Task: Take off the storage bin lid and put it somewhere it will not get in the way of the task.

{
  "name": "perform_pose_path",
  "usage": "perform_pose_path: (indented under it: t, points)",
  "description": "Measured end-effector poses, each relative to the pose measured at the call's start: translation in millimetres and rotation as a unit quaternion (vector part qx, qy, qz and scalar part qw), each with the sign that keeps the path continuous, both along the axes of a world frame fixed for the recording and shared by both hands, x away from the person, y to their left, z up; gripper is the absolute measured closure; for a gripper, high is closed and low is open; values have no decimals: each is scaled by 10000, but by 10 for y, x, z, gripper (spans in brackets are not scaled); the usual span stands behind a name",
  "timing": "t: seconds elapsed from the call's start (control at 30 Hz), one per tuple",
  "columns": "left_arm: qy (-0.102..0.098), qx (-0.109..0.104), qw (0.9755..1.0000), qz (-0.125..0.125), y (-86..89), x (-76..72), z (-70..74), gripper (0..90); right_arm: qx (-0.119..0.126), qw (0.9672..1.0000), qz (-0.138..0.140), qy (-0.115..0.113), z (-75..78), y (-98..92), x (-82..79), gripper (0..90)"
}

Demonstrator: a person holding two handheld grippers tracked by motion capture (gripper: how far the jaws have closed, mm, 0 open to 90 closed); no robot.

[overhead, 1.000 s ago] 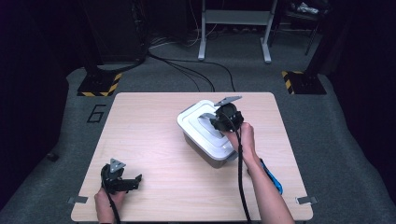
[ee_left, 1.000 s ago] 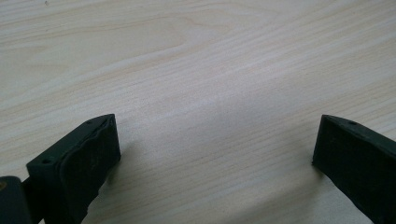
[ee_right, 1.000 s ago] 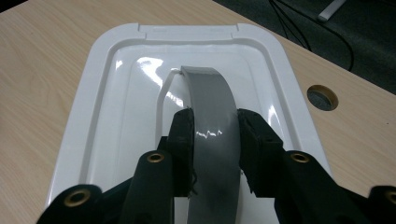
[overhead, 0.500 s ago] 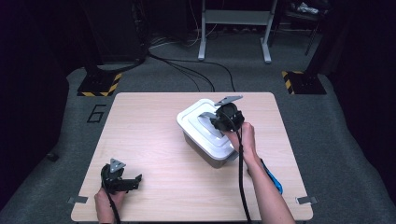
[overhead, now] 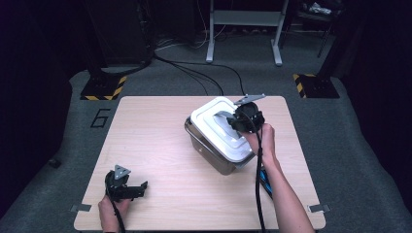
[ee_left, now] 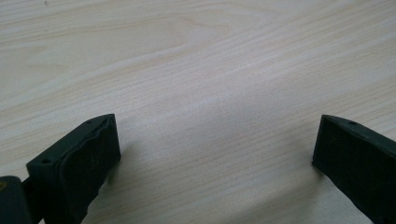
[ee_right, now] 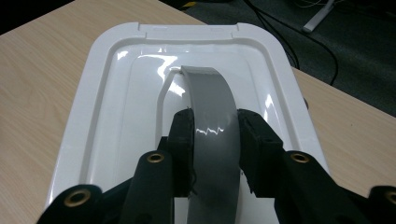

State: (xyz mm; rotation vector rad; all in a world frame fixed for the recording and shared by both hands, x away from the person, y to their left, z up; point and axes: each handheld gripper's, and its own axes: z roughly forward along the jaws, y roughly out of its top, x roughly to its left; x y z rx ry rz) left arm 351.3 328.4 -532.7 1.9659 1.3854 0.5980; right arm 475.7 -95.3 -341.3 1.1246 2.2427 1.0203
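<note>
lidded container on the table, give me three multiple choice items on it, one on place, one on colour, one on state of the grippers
1. Where does the container stand on the table?
A. right half
B. near left corner
C. far left edge

2. What colour is the lid?
A. blue
B. white
C. black

3. What is the right gripper doing?
A. hanging open above the lid
C. lying on the bare table
B. shut on the grey handle

Answers:
1 A, the high view shows it right of the table's middle, while the left gripper sits near the near left corner.
2 B, the lid is glossy white over a metal body.
3 B, the right gripper view shows both jaws pressed against the grey strap.
</note>
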Motion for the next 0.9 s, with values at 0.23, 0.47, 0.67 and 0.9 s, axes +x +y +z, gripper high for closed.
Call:
perform_pose_path:
  t: [0.23,0.47,0.67,0.9]
  points:
    - [-3,-6,10000,4,-1,0,-1,8,33,9999,-138,-50,59,-154,-4,673]
    - [-3,-2,10000,4,-1,0,0,8,47,9996,-277,-63,95,-302,19,673]
    - [3,-1,10000,1,0,0,0,8,56,9992,-386,-75,109,-438,37,673]
    - [35,-5,10000,-14,2,0,4,8,81,9984,-543,-112,121,-597,56,673]
